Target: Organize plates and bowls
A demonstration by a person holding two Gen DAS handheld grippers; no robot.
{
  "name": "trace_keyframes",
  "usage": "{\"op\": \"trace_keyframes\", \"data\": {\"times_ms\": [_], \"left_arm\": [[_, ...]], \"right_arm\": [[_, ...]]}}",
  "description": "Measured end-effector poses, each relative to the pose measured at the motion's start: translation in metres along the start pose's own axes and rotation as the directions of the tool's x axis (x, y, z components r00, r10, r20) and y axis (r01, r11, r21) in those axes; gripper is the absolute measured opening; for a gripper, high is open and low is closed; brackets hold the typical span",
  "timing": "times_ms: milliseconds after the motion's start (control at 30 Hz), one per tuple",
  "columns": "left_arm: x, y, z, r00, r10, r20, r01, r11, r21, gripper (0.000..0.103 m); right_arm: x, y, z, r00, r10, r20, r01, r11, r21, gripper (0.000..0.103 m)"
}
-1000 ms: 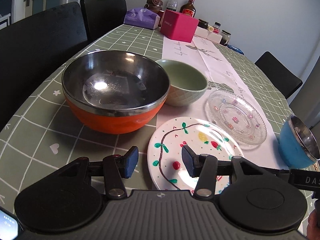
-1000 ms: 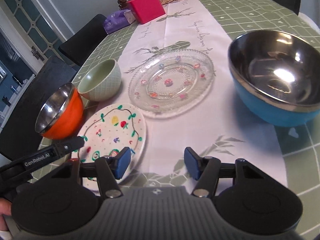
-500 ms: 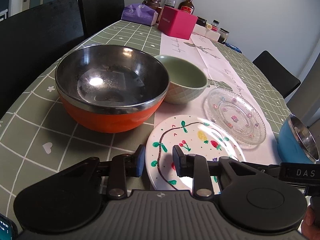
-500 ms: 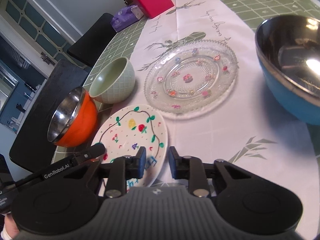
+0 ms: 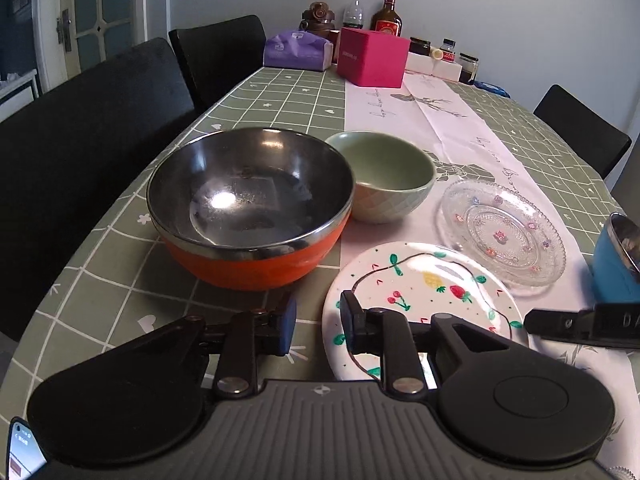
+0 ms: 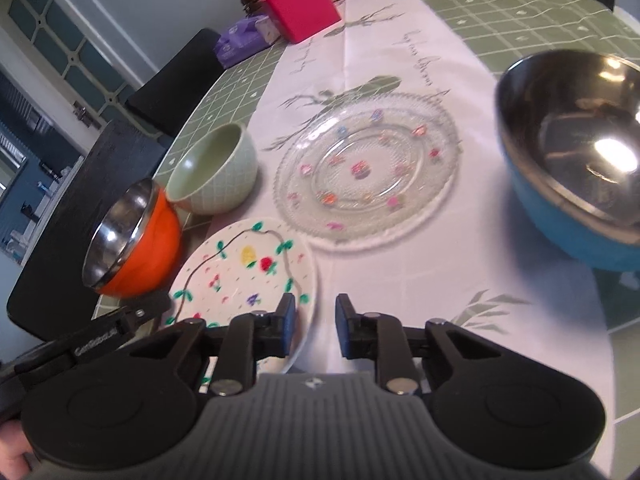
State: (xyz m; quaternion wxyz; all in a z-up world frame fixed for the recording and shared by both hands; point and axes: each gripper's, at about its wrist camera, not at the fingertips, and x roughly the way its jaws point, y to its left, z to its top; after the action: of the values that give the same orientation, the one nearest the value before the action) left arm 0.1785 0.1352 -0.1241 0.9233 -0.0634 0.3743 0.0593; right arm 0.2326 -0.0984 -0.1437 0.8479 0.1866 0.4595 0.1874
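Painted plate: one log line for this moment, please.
painted plate flat on table, ungrasped | left gripper open at its left rim | right gripper open at its right rim | bowls untouched

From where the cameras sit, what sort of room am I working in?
Most likely a home dining room. A long table under a green checked cloth with a white runner has dark chairs around it, and a tissue pack, bottles and jars stand at its far end.

My left gripper body hides the near edge of the painted plate. The blue bowl is cut off by the left view's right edge. My right view is motion-blurred, and the far bottles have unreadable labels.
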Motion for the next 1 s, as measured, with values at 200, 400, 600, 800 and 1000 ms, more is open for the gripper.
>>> {"op": "trace_keyframes", "data": {"times_ms": [200, 400, 600, 800, 1000], "left_arm": [[-0.005, -0.024, 0.016, 0.99, -0.14, 0.011, 0.14, 0.99, -0.025, 0.027], [0.028, -0.039, 0.032, 0.971, -0.238, -0.013, 0.235, 0.963, -0.131, 0.028], [0.06, -0.05, 0.042, 0.968, -0.25, -0.036, 0.24, 0.953, -0.184, 0.03], [0.079, -0.059, 0.05, 0.971, -0.238, -0.033, 0.229, 0.957, -0.177, 0.038], [0.096, -0.069, 0.054, 0.971, -0.238, -0.032, 0.228, 0.957, -0.177, 0.038]], "right_arm": [[-0.008, -0.015, 0.014, 0.996, -0.06, 0.06, 0.058, 0.998, 0.036, 0.033], [-0.002, -0.028, 0.024, 0.991, -0.105, 0.081, 0.095, 0.989, 0.115, 0.039], [0.005, -0.035, 0.028, 0.986, -0.121, 0.114, 0.098, 0.977, 0.191, 0.038], [0.008, -0.042, 0.029, 0.981, -0.118, 0.151, 0.077, 0.965, 0.251, 0.031], [0.012, -0.048, 0.032, 0.98, -0.098, 0.171, 0.044, 0.954, 0.295, 0.031]]}}
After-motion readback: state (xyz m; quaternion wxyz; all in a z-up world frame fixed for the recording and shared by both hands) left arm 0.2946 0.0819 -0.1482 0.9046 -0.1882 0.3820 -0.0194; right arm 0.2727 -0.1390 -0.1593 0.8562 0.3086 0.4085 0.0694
